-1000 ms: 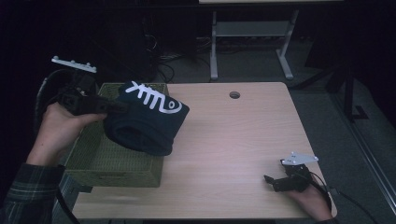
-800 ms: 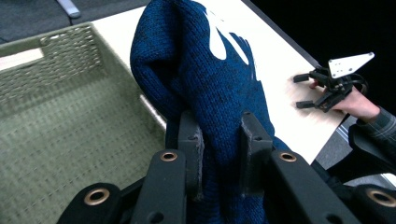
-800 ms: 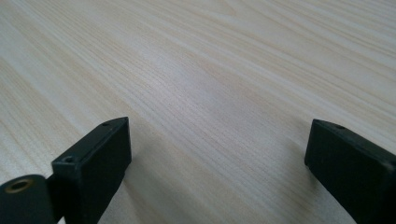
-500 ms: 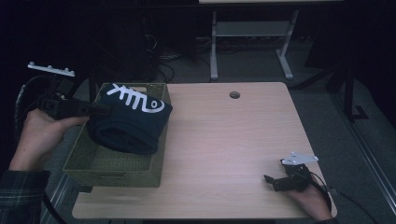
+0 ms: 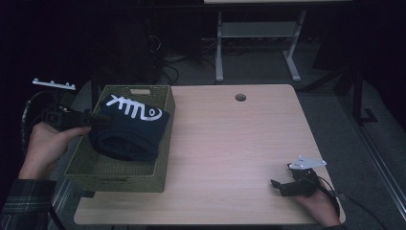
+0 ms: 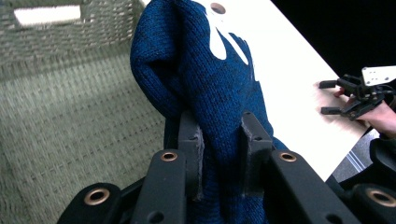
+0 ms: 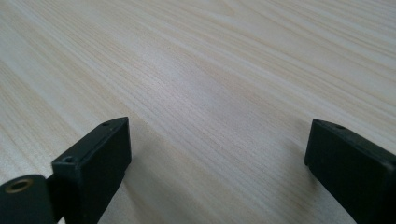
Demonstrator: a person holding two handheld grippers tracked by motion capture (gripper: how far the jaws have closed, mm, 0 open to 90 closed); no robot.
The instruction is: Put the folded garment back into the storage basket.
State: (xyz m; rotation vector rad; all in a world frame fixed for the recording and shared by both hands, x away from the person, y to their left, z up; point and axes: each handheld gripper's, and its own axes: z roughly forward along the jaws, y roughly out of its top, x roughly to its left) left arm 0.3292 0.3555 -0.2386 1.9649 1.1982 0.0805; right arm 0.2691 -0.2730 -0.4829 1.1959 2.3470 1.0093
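The left tool (image 6: 219,140) is pinching one blue sweater (image 5: 131,129) over one green basket (image 5: 119,179); the right tool (image 7: 219,154) is lying spread on the desk (image 5: 230,143).

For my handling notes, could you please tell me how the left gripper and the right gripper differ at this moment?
The left gripper is clamped on a fold of the dark blue knit sweater; the right gripper holds nothing and its jaws stand wide apart. The left gripper reaches over the green woven basket, while the right gripper rests low over bare wood at the table front corner. Both are black, two-jawed and hand-held.
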